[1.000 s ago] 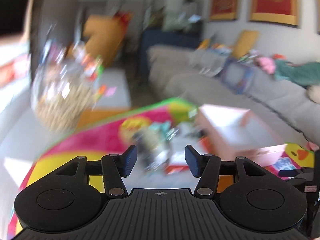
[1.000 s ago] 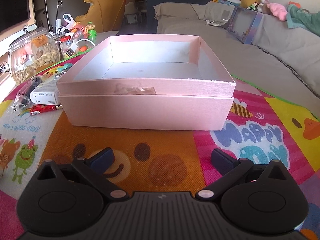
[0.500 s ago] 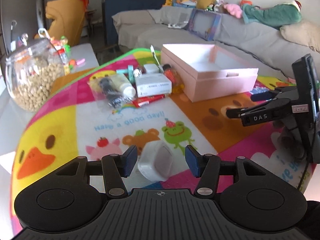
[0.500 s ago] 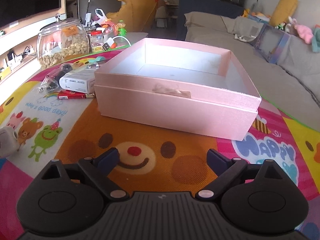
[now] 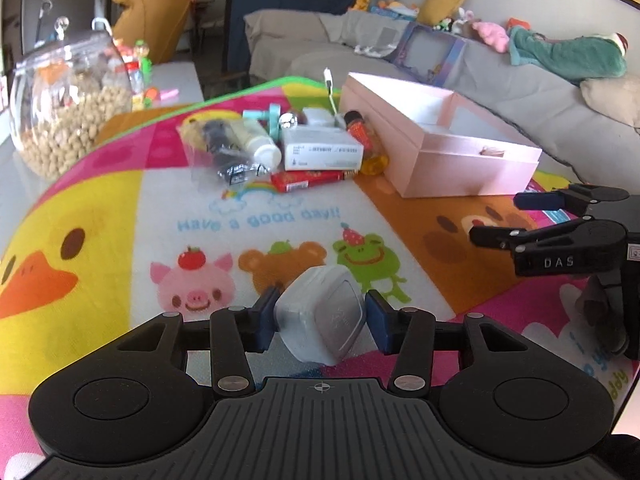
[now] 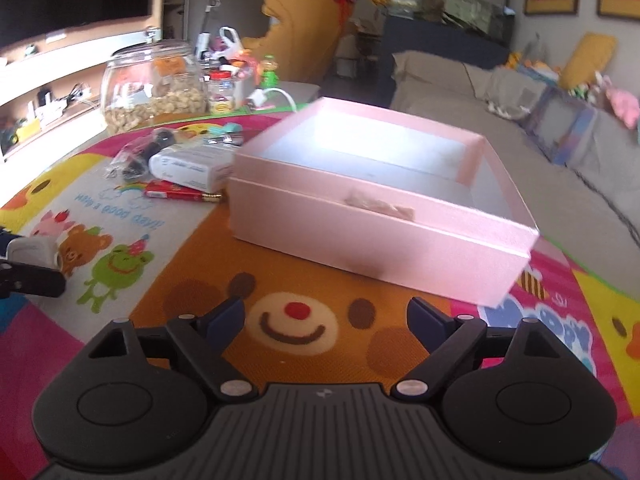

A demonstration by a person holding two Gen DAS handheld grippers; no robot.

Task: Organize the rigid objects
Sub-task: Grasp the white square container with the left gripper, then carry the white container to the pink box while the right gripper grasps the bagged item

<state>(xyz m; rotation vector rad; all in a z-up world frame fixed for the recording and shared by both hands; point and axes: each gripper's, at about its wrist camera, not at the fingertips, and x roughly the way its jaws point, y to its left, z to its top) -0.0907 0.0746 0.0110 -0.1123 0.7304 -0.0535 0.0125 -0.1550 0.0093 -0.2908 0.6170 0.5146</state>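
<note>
On mat (image 5: 120,208): 1 pink box (image 6: 380,208); L tool (image 5: 320,320) clamps 1 white case (image 5: 324,320); R tool (image 6: 326,320) spread, empty.

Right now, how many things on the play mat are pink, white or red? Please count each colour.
Pink: 1, the open pink box.
White: 2, the white carton and the small white case between the left gripper fingers.
Red: 1, the flat red packet.
Total: 4
</note>
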